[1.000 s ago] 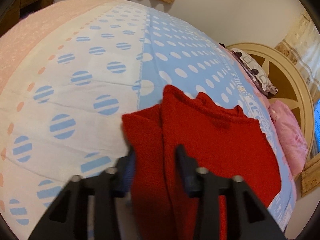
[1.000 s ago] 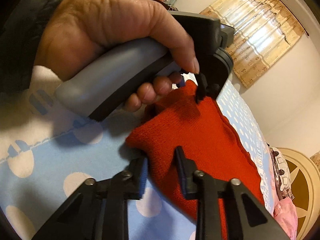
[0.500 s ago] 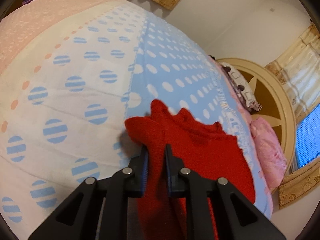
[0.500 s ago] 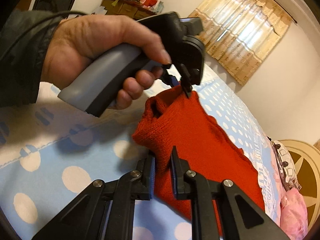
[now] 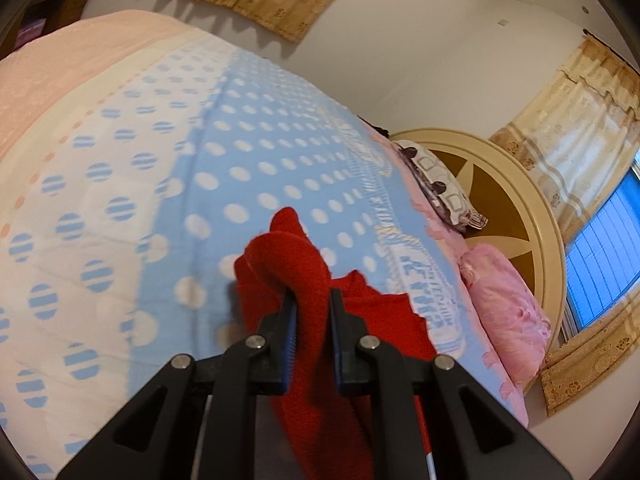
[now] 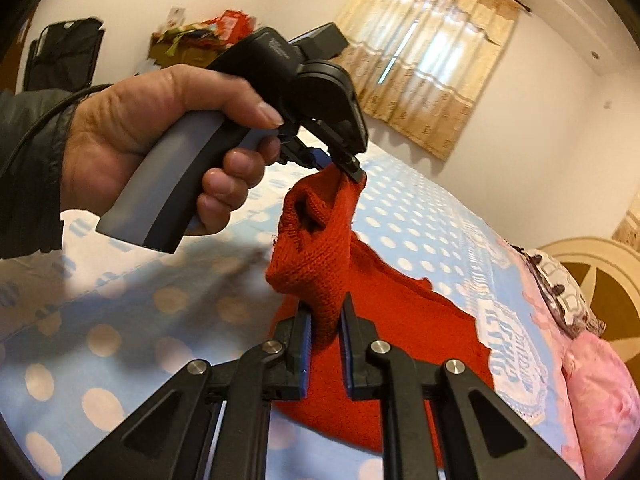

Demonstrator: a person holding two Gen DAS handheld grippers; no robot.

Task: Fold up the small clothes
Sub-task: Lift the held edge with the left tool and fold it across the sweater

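Right wrist view, left hand (image 6: pixel 160 152) raised, tongs (image 6: pixel 348 168) pinching red knit (image 6: pixel 320 248)

Red knit garment (image 6: pixel 320 264), edge lifted

Garment (image 6: pixel 384 320) on the bed (image 6: pixel 120 340), pillows (image 6: pixel 600 392) to its right

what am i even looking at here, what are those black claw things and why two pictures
The black claws are two-finger grippers that a person holds, one in each hand. Each carries a camera that looks along its fingers, so you get a left picture and a right one. The left gripper and the right gripper are both shut on the red knitted garment, raising one end above the polka-dot bedspread. The right picture also shows the person's hand on the left gripper's handle. Pink pillows lie by the headboard.
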